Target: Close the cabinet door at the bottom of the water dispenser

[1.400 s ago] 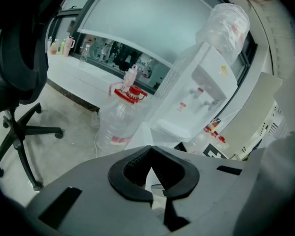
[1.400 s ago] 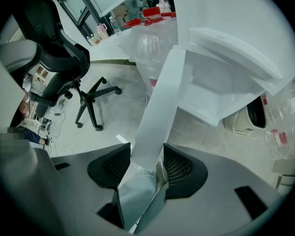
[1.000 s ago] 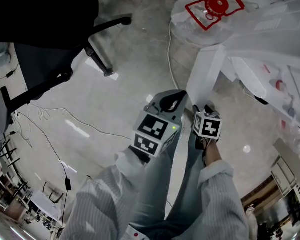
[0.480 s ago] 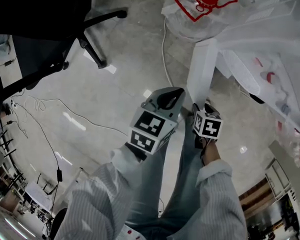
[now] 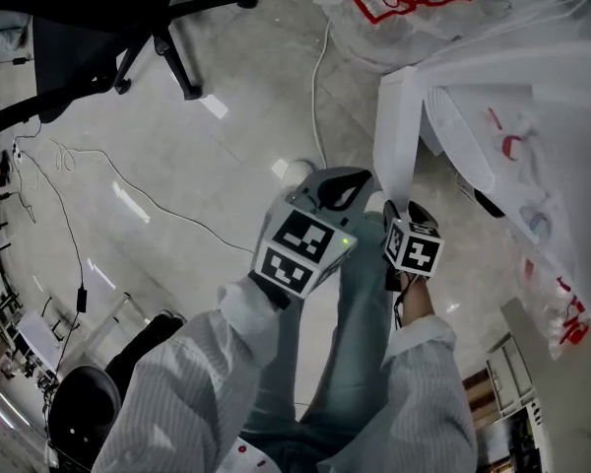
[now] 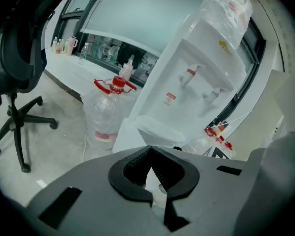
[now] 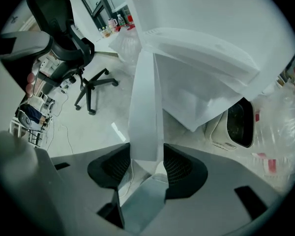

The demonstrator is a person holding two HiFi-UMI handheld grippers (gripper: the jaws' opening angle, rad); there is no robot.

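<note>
Chair (image 6: 19,58) far left, out of play. Left gripper (image 6: 150,154) closed on nothing, held back as the spare. Red-capped bottle (image 6: 105,117) on the floor; fill unreadable. Door (image 7: 146,107) stands swung out from the dispenser (image 6: 196,68) base. Right gripper (image 7: 146,163) pinches its free edge, presumably to swing it home. Cabinet contents hidden behind plastic sheet (image 7: 206,68).

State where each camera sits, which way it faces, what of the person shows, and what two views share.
Head view: on the head, facing steeply down at the floor; sleeves, legs, left gripper and right gripper show.
Left gripper view: on the left gripper, facing the water dispenser; its shut jaws show.
Right gripper view: on the right gripper, facing along the cabinet door clamped between its jaws.
Shared: head and right gripper views show that door.
</note>
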